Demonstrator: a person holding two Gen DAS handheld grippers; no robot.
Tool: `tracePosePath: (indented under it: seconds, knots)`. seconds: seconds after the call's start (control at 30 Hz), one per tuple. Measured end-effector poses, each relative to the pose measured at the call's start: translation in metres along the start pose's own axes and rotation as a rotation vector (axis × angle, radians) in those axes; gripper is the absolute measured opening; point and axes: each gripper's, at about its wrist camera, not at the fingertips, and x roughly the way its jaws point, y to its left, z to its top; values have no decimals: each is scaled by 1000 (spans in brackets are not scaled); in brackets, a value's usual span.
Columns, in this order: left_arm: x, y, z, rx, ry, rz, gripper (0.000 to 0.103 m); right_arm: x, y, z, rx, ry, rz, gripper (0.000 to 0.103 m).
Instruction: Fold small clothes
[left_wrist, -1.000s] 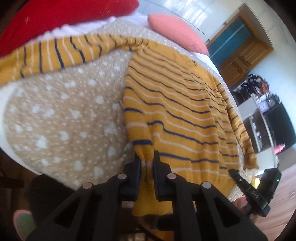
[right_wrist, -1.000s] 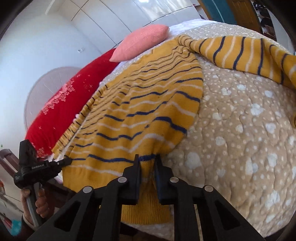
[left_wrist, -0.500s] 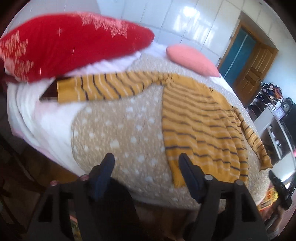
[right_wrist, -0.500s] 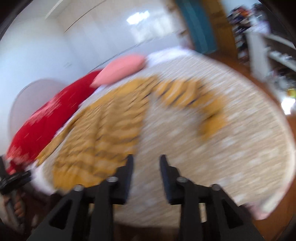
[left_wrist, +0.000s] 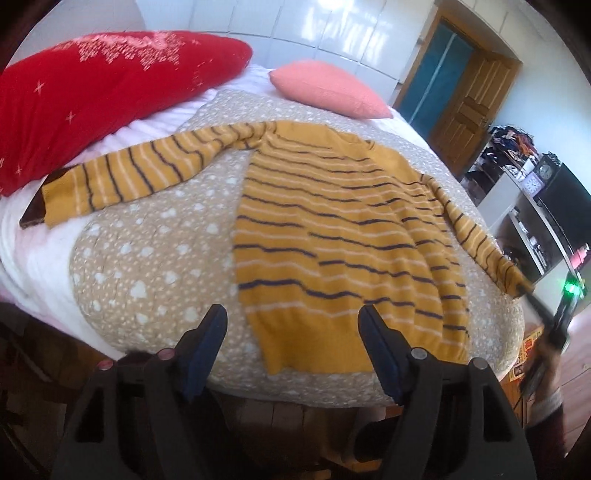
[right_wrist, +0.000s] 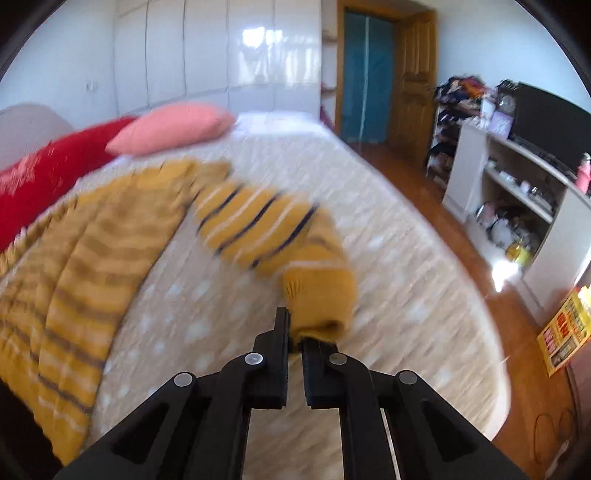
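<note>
At the bottom of the left wrist view the left gripper (left_wrist: 291, 332) is hanging with its jaws spread wide and nothing between them, just short of the hem of the striped sweater (left_wrist: 343, 236). In the right wrist view the right gripper (right_wrist: 294, 334) is pinching the cuff of the sweater's sleeve (right_wrist: 273, 229) at lower centre, jaws pressed nearly together on the ribbed knit.

The sweater is lying flat across the middle of the dotted quilt (left_wrist: 147, 258), body spread, its other sleeve (left_wrist: 133, 173) stretching toward the left of the frame. It looks like a soft, limp knit, light enough to lift by a corner but likely to sag and stretch. It is probably not slippery; the knit should cling to the quilt, so dragging may bunch it. Ribbed cuffs and the hem corners seem the firmest places to grip.

Farther back, the red pillow (left_wrist: 92, 88) is filling the upper left and the pink cushion (left_wrist: 325, 88) is lying at upper centre.
</note>
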Motion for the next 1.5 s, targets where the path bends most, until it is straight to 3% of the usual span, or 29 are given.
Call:
tracePosePath:
  seconds: [0.1, 0.2, 0.3, 0.47, 0.6, 0.8, 1.07, 1.17, 1.37, 1.5]
  knots:
    - [2, -6, -2, 9, -1, -4, 74, -8, -79, 35, 194, -44, -62, 5]
    - [11, -9, -7, 8, 31, -15, 74, -2, -145, 50, 371, -38, -127, 5]
    - [14, -10, -10, 12, 48, -20, 74, 13, -180, 56, 440, 13, -155, 4]
    - [9, -6, -4, 7, 16, -21, 75, 24, -171, 74, 420, 24, -161, 4]
    - [8, -1, -1, 5, -7, -22, 79, 24, -147, 90, 434, 20, -45, 4]
    - [18, 8, -9, -34, 15, -64, 79, 35, -57, 135, 359, 45, 176, 5]
    - [10, 42, -16, -104, -16, -75, 79, 84, 154, 181, 183, 167, 493, 5]
    - [9, 65, -19, -160, -25, -75, 79, 112, 246, 184, 76, 232, 537, 5]
    - [8, 117, -25, -279, -16, -42, 79, 173, 386, 159, -34, 374, 571, 5]
    - [1, 144, -29, -323, -30, 5, 79, 207, 444, 138, -160, 424, 546, 10]
